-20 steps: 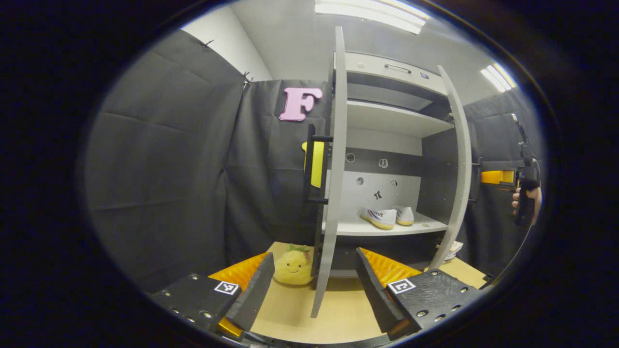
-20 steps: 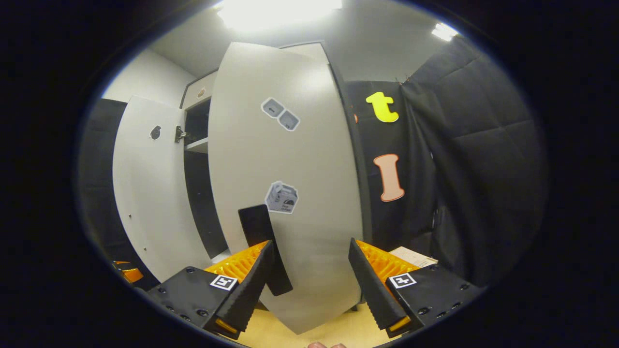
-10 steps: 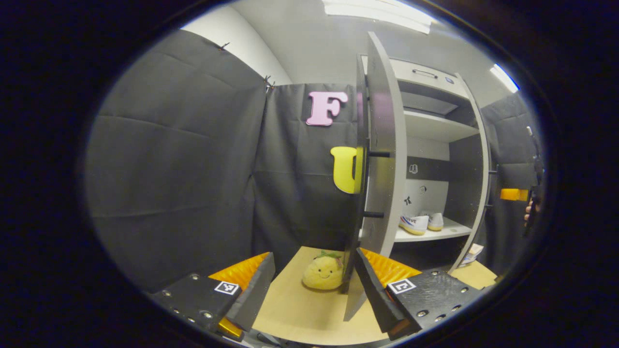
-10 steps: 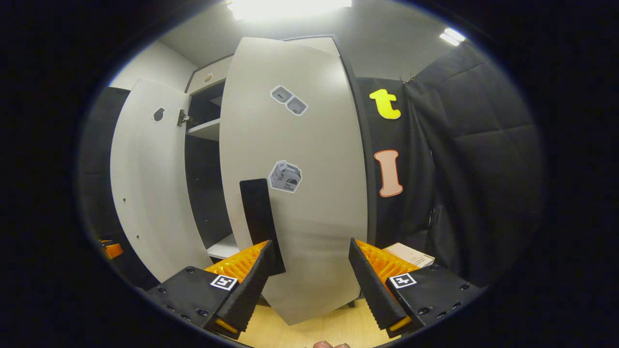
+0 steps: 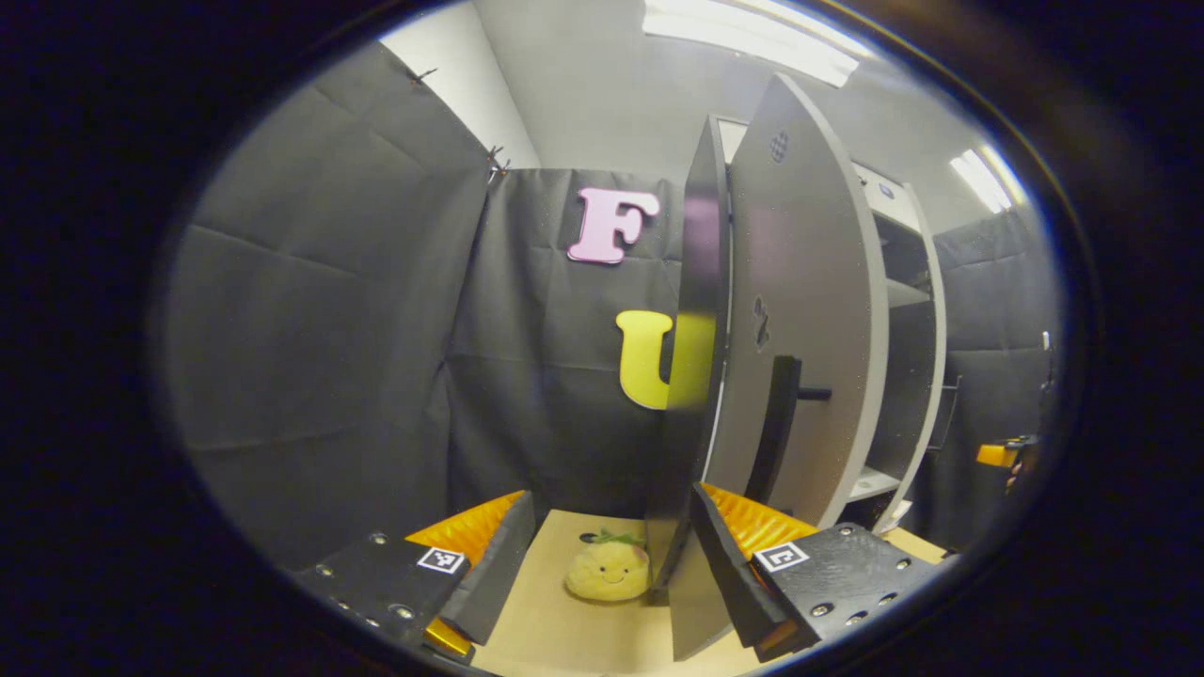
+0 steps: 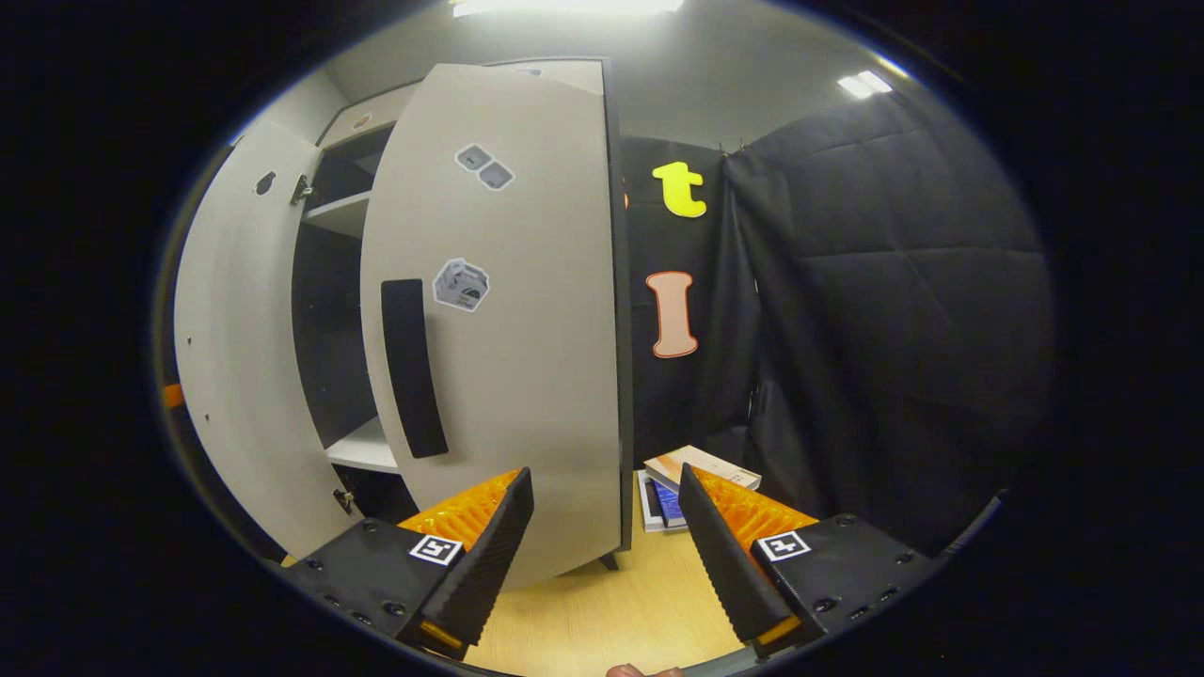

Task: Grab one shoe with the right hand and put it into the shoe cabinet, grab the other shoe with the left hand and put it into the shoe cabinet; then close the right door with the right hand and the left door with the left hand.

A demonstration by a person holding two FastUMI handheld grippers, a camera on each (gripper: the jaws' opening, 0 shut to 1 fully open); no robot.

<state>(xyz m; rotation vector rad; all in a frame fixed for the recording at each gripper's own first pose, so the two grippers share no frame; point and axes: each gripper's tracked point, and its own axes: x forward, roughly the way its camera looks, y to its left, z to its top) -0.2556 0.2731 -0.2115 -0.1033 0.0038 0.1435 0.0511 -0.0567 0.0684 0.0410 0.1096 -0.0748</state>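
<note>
Before the left gripper, whose fingers stand wide apart and hold nothing, the cabinet's left door hangs partly open, seen almost edge-on. Its outer face and its tall black handle lie just right of the fingers, and the door's long axis runs upright. A yellow plush toy sits on the floor between the fingers, beside the door's bottom corner. Far right in this view, the other gripper is a small shape, too blurred to read.

From the right gripper view, the right gripper is also wide open and empty. The right door stands ahead and to its left, nearly swung shut, its black handle upright and well left of the fingers. A dark gap between the two doors shows a shelf inside. The shoes are not visible; they are probably behind the doors. Some books lie on the floor past the right finger.

Judging by the gap, each gripper is closest to its own door, and each door needs a push inward on its outer face.
</note>
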